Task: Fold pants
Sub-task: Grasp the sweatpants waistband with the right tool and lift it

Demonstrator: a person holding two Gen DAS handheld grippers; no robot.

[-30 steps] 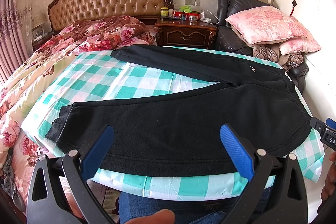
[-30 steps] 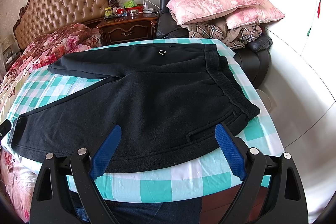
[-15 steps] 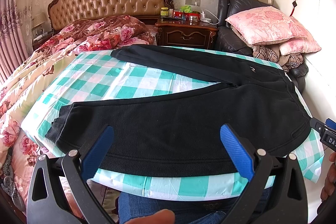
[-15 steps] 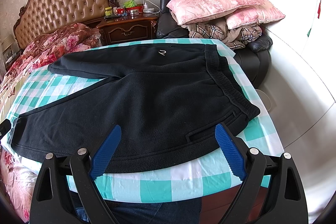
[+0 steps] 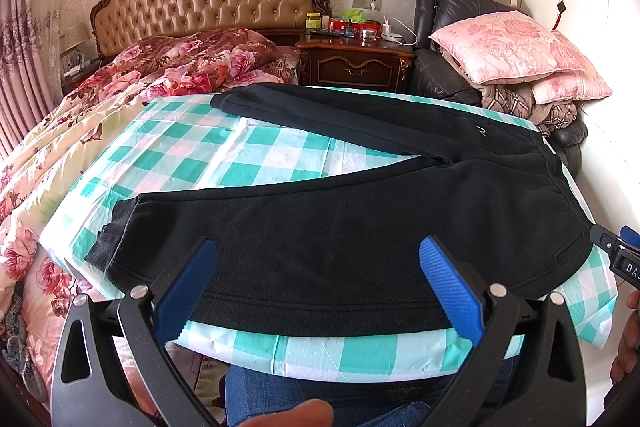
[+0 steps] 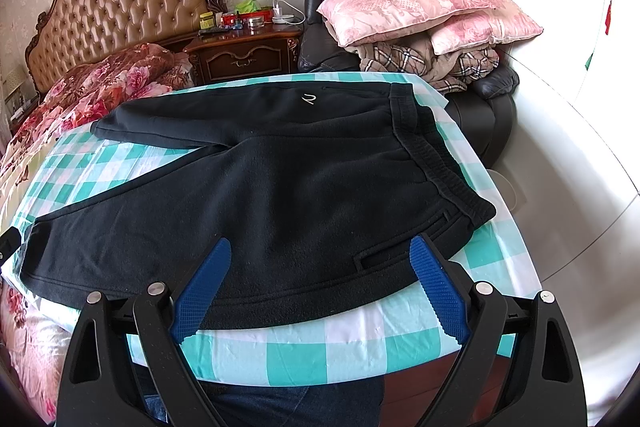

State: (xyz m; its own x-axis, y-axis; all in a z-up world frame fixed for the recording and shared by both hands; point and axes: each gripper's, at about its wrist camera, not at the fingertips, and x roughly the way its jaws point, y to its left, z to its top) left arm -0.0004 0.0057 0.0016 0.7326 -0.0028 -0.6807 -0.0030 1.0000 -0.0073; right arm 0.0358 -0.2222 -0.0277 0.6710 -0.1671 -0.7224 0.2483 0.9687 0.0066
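Black fleece pants [image 5: 360,227] lie spread flat on a table with a teal-and-white checked cloth [image 5: 248,163]. The legs splay apart toward the left and the waistband [image 6: 432,155] is at the right. My left gripper [image 5: 318,259] is open and empty, hovering over the near leg at the table's front edge. My right gripper [image 6: 320,261] is open and empty, over the hip and pocket area [image 6: 400,247] near the waistband. The right gripper's tip shows at the right edge of the left wrist view [image 5: 616,251].
A bed with a floral quilt [image 5: 80,131] lies left of the table. A wooden nightstand [image 5: 356,63] with small items stands behind. A black armchair stacked with pink pillows [image 6: 428,3] stands at the back right. A white wall is to the right.
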